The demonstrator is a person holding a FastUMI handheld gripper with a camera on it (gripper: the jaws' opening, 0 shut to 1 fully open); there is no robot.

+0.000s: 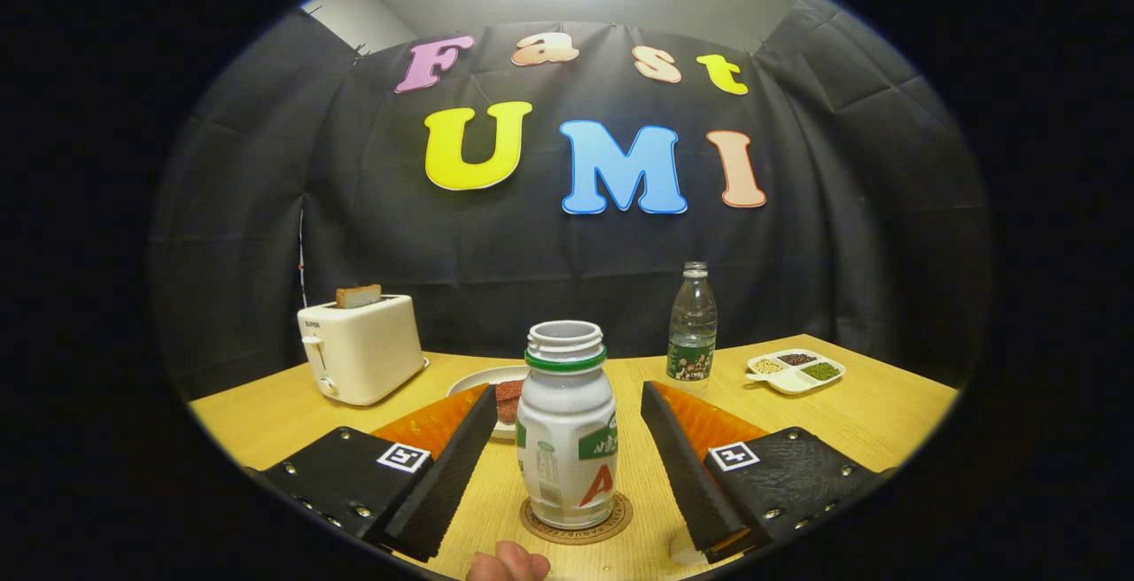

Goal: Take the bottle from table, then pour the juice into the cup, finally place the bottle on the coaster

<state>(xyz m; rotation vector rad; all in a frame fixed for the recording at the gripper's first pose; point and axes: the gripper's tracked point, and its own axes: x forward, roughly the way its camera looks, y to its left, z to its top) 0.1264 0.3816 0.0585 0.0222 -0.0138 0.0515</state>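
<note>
Standing capless white bottle (567, 426), claw (567, 466) apart

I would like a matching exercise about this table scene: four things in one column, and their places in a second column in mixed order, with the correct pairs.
Things:
1. white bottle
2. slice of bread
3. clear bottle
4. divided dish

Places:
a. in the toaster slot
b. on the coaster, between the open gripper fingers
c. far side of the table, holding small heaps of grains
d. upright by the booth wall, just beside the divided dish

Pairs: 1-b, 2-a, 3-d, 4-c
</note>
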